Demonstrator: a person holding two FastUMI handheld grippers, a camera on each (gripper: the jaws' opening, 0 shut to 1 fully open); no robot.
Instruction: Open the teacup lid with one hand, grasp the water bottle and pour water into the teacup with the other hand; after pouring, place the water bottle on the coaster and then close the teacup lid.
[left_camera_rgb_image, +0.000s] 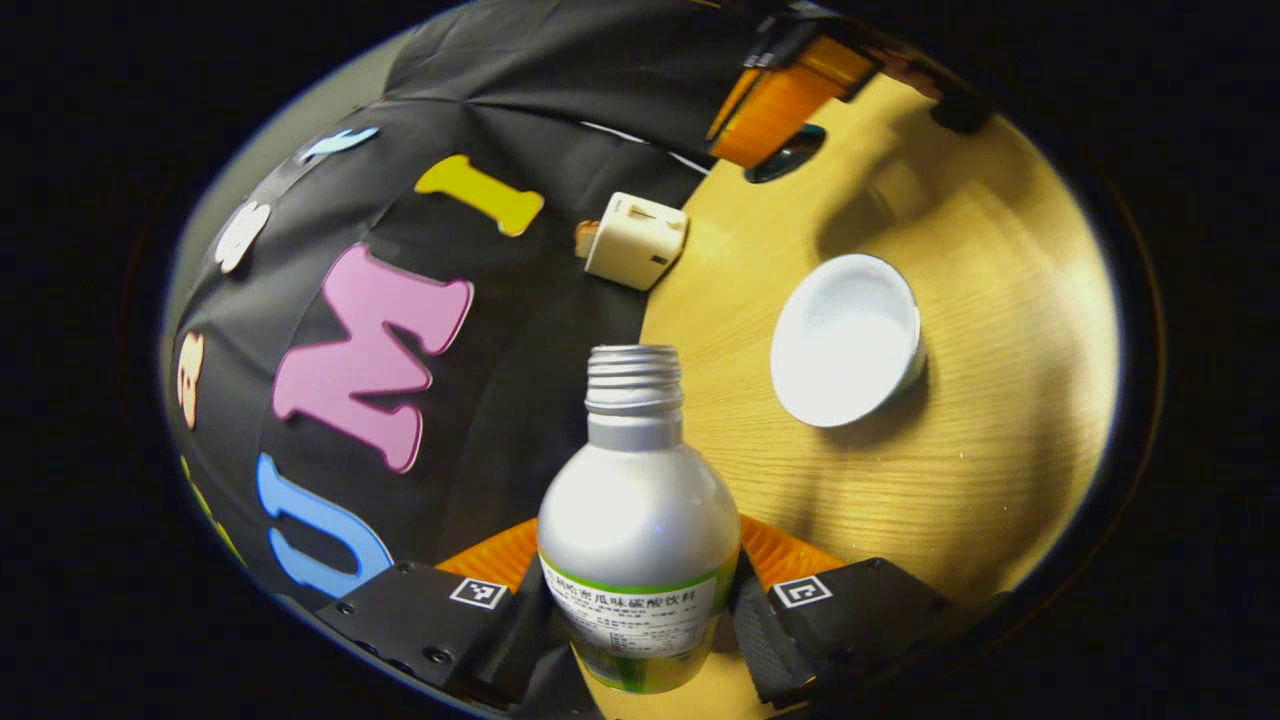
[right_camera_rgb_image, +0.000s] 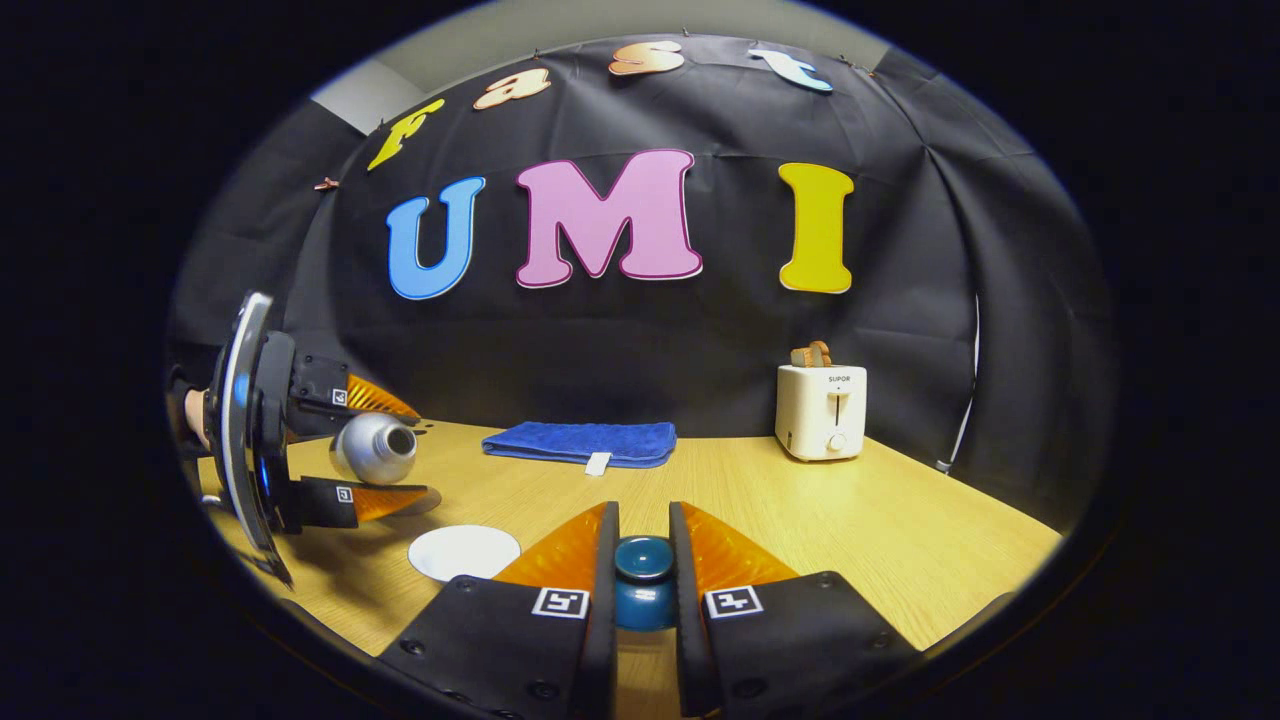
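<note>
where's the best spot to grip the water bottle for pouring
Grip the water bottle on its wide labelled body, with a finger closing in from each side, as the left gripper does now. The body is round and broadest there, so the fingers seat well. The narrow threaded neck is uncapped and stays free for pouring into the teacup.

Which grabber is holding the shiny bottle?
The left gripper holds the silver water bottle. The right gripper pinches the dark teal lid knob instead.
</note>
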